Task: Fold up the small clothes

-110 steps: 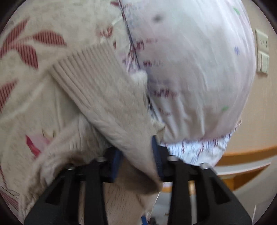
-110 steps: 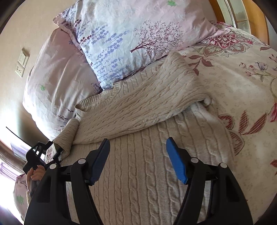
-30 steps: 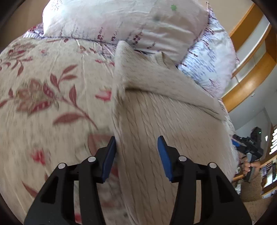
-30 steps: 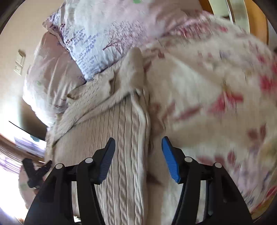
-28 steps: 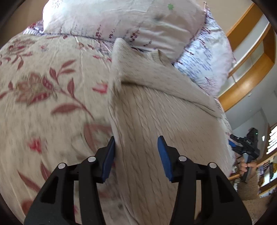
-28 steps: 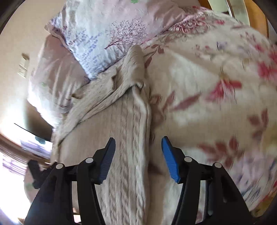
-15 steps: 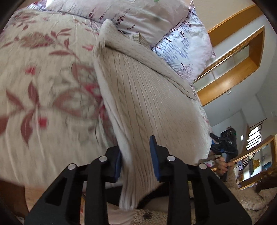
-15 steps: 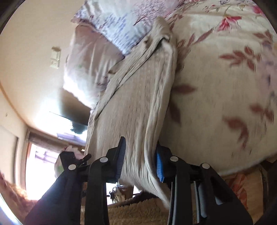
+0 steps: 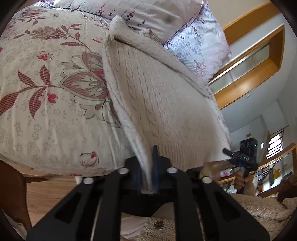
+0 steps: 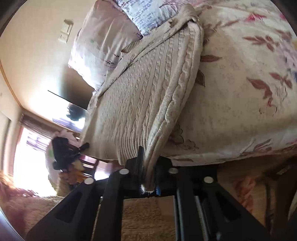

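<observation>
Quick count: one cream cable-knit sweater [image 9: 159, 103], two pillows [image 9: 148, 16] at the head of the bed, one floral bedspread [image 9: 46, 89], two grippers: left gripper [image 9: 147, 174] and right gripper [image 10: 148, 176]. One wall switch plate [image 10: 65, 31] too.

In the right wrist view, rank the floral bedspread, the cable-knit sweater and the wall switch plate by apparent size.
1. floral bedspread, though nearness inflates it
2. cable-knit sweater, fairly close behind
3. wall switch plate, by far the smallest, and also farthest

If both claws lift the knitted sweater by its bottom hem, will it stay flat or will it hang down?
The cable-knit sweater will probably sag between the left claw and right claw; it already drapes limply over the bed edge. The thick knit likely grips well. The folded sleeves may slide open.
</observation>
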{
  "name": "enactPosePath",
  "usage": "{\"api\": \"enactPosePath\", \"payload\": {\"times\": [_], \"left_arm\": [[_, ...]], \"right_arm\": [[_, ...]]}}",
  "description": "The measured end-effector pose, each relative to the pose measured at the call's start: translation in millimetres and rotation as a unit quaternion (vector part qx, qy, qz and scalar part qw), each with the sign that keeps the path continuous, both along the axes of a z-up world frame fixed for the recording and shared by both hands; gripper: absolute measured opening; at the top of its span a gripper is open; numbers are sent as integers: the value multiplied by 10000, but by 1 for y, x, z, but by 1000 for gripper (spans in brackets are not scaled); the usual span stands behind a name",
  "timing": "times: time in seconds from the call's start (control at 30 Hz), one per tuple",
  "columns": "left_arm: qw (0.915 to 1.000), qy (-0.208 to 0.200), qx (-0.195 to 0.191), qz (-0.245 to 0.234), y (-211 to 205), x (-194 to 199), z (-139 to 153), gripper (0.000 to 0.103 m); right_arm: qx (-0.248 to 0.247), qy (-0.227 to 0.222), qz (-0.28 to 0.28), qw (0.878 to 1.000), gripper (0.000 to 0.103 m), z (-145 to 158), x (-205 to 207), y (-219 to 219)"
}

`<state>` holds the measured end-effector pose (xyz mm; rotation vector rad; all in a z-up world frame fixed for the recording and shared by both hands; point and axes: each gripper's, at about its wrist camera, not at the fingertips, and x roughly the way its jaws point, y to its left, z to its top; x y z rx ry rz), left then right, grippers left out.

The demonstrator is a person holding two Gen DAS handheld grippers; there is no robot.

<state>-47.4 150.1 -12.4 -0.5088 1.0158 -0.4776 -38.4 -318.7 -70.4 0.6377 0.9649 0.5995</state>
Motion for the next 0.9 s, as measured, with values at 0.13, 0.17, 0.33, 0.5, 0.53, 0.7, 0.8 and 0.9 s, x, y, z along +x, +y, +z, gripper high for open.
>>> {"api": "enactPosePath", "payload": {"times": [0.13, 0.17, 0.33, 0.5, 0.53, 0.7, 0.8, 0.9], "left_arm": [[9996, -126, 260, -39, -4, 3, 9, 7], [9993, -196, 303, -22, -3, 3, 13, 7], [9962, -685, 439, 325, 12, 14, 42, 7], [9905, -1090, 256, 792, 31, 39, 73, 7], [9895, -1158, 235, 836, 33, 42, 79, 7], [9822, -1515, 373, 1045, 28, 81, 111, 7], [9772, -1688, 529, 1177, 25, 104, 125, 7], [9721, -1831, 675, 1302, 20, 134, 138, 7]], "right_arm": [[-192, -555, -108, 9982, 9, 24, 3, 0], [-291, -747, -178, 9966, 9, 32, 3, -1], [-705, -1689, -705, 9806, 9, 67, 2, -8], [-1164, -2153, -1232, 9617, 8, 86, 7, -13], [-1235, -2255, -1310, 9575, 8, 90, 8, -12], [-1498, -2636, -1543, 9403, 8, 111, 26, -9], [-1706, -2841, -1697, 9281, 8, 124, 44, -4], [-2000, -3060, -1844, 9123, 8, 135, 64, 2]]}}
